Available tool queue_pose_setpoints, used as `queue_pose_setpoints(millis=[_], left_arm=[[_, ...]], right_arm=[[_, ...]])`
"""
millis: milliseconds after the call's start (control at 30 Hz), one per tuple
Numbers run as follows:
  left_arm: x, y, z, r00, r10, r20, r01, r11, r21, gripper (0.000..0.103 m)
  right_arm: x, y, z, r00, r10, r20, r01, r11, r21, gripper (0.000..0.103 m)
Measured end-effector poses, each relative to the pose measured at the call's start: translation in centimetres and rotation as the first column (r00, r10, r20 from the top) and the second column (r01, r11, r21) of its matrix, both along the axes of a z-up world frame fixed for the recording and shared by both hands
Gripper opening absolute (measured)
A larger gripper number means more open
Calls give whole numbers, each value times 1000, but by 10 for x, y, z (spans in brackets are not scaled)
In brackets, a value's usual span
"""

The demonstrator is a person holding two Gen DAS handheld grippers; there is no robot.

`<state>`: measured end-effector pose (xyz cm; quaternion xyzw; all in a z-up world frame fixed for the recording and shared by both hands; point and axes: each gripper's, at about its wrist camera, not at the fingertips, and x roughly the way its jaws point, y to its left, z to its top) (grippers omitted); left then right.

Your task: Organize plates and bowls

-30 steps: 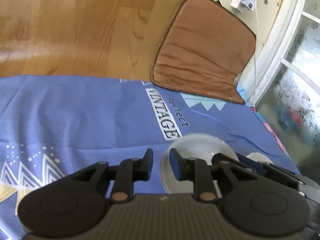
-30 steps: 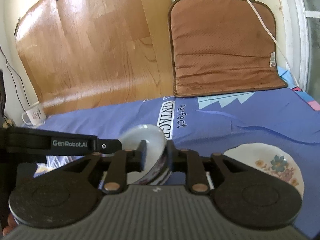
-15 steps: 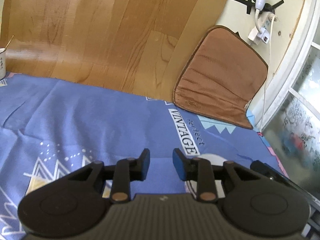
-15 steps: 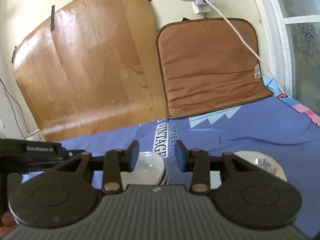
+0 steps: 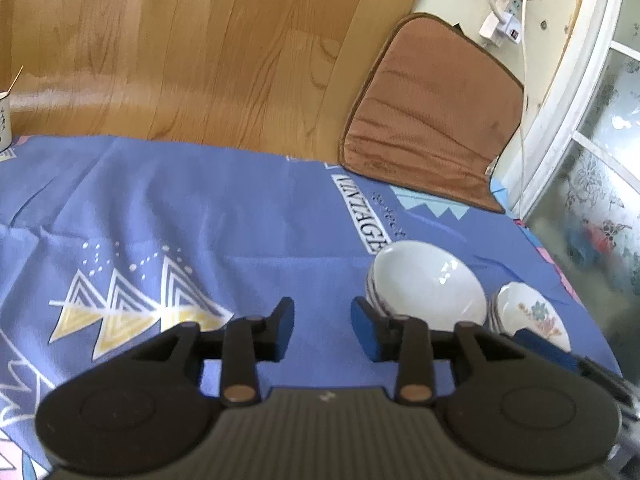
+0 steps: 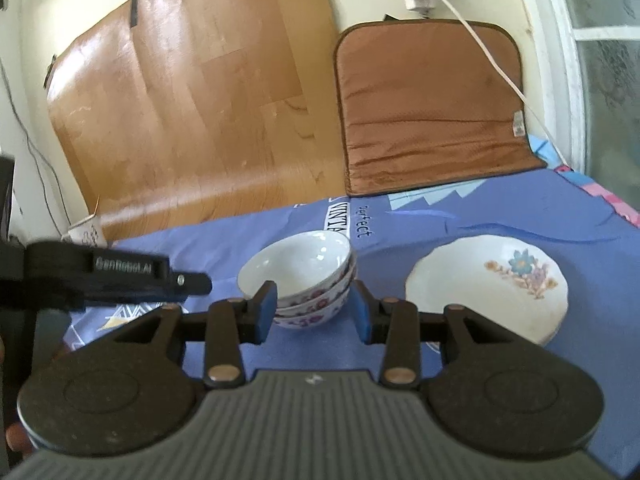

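Observation:
A stack of three white bowls (image 6: pixel 298 268) with purple flowers on the outside stands on the blue cloth (image 6: pixel 460 216). My right gripper (image 6: pixel 312 312) is open just short of the stack, and its pads do not touch it. To the right lies a stack of white flowered plates (image 6: pixel 486 284). In the left wrist view the bowls (image 5: pixel 426 284) and plates (image 5: pixel 532 316) sit beyond and to the right of my left gripper (image 5: pixel 322 330). Its jaws are opening, with only cloth between them. The left gripper's side (image 6: pixel 120 280) shows as a black bar left of the bowls.
A brown cushion (image 6: pixel 428 104) and a wooden board (image 6: pixel 192 100) lean on the wall behind the cloth. A white mug (image 5: pixel 4 120) stands at the far left edge. A power strip with a white cable (image 6: pixel 492 52) hangs by the window frame (image 5: pixel 576 92) on the right.
The right gripper let go of the tilted bowl, which now rests upright on the stack. Both grippers drew back from the bowls, and the left jaws spread wider.

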<state>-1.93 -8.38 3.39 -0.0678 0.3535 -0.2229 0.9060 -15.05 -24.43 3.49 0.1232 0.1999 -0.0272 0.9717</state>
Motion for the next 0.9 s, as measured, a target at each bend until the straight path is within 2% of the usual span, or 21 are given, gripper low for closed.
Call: queue_pose_setpoints(millis=[533,767,900], left_arm=[[-4,8,-9,999,47,-13,-46,998,47,41],[-2,10,-14,998,60,-17,-59,996,63,46],[1,13,-20,997,74,-25,-72,995,75,47]], right_arm=[[-2,-3,-7,999,12,-30,-10,997,72,44],[-1,-3,-10,999,21,-49,-16,995,97,51],[1,-3,-14,997,31,-72,-23,994,111,51]])
